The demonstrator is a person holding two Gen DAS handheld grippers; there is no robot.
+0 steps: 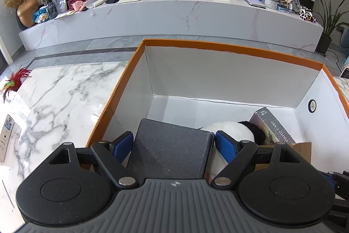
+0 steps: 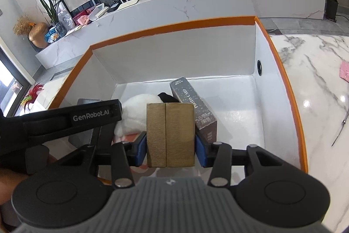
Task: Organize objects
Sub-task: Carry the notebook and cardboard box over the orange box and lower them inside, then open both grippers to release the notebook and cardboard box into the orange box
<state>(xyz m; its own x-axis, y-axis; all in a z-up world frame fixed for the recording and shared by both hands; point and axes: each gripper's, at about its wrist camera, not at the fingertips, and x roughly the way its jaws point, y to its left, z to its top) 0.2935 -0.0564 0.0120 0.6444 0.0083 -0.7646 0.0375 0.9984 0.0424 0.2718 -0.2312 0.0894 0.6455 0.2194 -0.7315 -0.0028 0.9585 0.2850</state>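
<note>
A large orange-rimmed box with white inside walls stands on a marble table. In the left wrist view my left gripper is shut on a dark grey fabric-covered block held over the box's near left part. In the right wrist view my right gripper is shut on a tan cardboard box above the box floor. A white and black plush toy and a dark "PHOTO CARD" carton lie inside. The left gripper's arm shows at the left.
The marble table extends on both sides of the box. A red feather toy lies at the left edge, scissors and a pink item at the right. A long white TV console stands behind.
</note>
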